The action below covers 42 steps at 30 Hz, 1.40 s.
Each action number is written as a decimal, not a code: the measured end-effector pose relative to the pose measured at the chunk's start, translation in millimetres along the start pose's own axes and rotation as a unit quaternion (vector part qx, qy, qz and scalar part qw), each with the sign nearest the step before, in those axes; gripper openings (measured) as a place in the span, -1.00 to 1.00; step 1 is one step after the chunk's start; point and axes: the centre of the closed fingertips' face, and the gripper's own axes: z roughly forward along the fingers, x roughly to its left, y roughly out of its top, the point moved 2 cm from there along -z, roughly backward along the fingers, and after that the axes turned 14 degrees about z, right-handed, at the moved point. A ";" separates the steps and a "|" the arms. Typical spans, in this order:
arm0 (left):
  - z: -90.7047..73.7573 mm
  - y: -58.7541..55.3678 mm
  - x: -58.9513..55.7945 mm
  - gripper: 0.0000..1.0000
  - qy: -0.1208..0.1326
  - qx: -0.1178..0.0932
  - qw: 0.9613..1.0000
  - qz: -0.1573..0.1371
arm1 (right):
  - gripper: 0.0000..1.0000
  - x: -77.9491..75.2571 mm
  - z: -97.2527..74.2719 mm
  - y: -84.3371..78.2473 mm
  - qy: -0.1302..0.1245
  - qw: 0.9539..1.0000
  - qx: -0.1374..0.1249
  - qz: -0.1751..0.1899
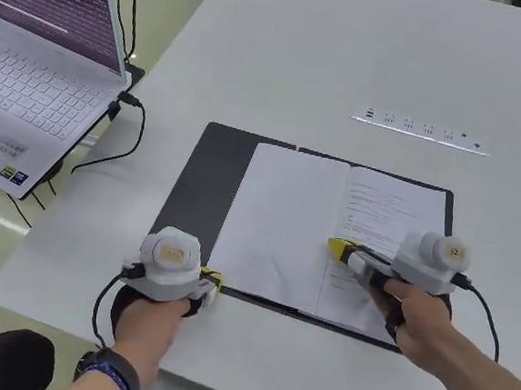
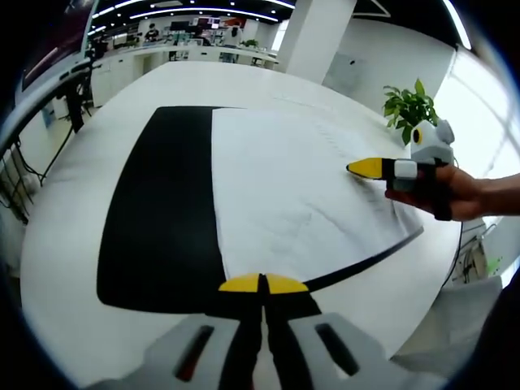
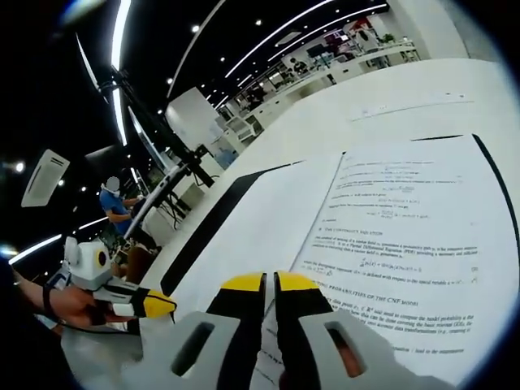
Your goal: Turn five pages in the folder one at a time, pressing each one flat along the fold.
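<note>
Right gripper (image 1: 338, 248) is seen with its yellow tips pressed together and nothing pinched between them. It appears to rest on the printed page (image 1: 396, 211), just right of the fold (image 1: 340, 202). The left gripper (image 1: 212, 279) is likewise closed and empty, and is set at the near edge of the folder (image 1: 197, 185), by the near left corner of the blank page (image 1: 281, 224).

The folder lies open on the white table (image 1: 346, 56), with its black cover exposed at the left. The blank sheet lies left of the fold and the printed sheet right of it. A laptop (image 1: 32, 93) stands far to the left, well apart from the work.

The sheets are judged to be thin, light and floppy, easily creased and likely to cling together, so two could be lifted at once. A hold is best taken at the free right edge or near right corner of the printed page, with only the top sheet nipped. The cover is judged stiffer, and it may slide on the smooth table unless it is pinned down.
</note>
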 end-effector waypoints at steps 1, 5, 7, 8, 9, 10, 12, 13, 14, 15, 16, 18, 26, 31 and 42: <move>0.1 0.0 0.1 -1.00 0.000 0.000 1.000 -0.001 | -0.95 -1.4 2.5 -1.2 0.001 1.000 0.001 0.001; 0.3 0.3 0.2 -1.00 0.001 0.001 1.000 0.000 | -1.00 -3.2 4.4 4.6 0.003 1.000 -0.017 0.012; 0.2 0.1 0.0 -1.00 0.002 0.002 1.000 0.001 | -1.00 -4.6 7.1 7.1 0.005 1.000 -0.019 0.015; 0.3 0.1 -0.1 -1.00 0.001 0.003 1.000 0.002 | -1.00 -4.8 8.2 8.7 0.008 1.000 -0.022 0.019; 0.3 0.2 -0.2 -1.00 0.001 0.003 1.000 0.003 | -1.00 -4.8 9.2 10.1 0.008 1.000 -0.022 0.016; 0.3 0.2 -0.1 -1.00 0.001 0.004 1.000 0.003 | -1.00 -5.2 10.2 11.6 0.009 1.000 -0.023 0.014; 0.4 0.4 0.0 -1.00 0.000 0.006 1.000 0.001 | -1.00 -5.7 11.9 14.8 0.012 0.999 -0.027 0.015; 0.4 0.6 -0.3 -1.00 0.000 0.008 1.000 0.002 | -1.00 -6.3 12.8 17.4 0.012 0.999 -0.031 0.016; 0.6 0.8 -0.1 -1.00 0.000 0.010 1.000 0.003 | -1.00 -6.9 13.5 19.5 0.013 0.999 -0.034 0.018; 0.9 1.1 0.4 -1.00 0.001 0.011 1.000 0.005 | -1.00 -7.1 14.8 21.8 0.016 0.999 -0.038 0.023; 1.0 1.1 0.4 -1.00 0.001 0.012 1.000 0.006 | -1.00 -7.2 16.0 23.0 0.017 0.999 -0.040 0.025; 0.9 0.9 0.1 -1.00 0.001 0.012 1.000 0.007 | -1.00 -6.4 18.0 25.7 0.018 0.999 -0.043 0.024; 0.8 1.2 -0.1 -1.00 0.000 0.013 1.000 0.007 | -1.00 -14.2 29.5 41.7 0.014 0.997 -0.062 0.036; 1.1 1.4 -0.3 -1.00 0.001 0.015 1.000 0.009 | -1.00 -18.1 36.0 51.9 0.009 0.995 -0.087 0.055; 1.5 1.2 -0.5 -1.00 0.001 0.016 1.000 0.022 | -1.00 -12.7 49.7 72.0 -0.004 0.989 -0.125 0.073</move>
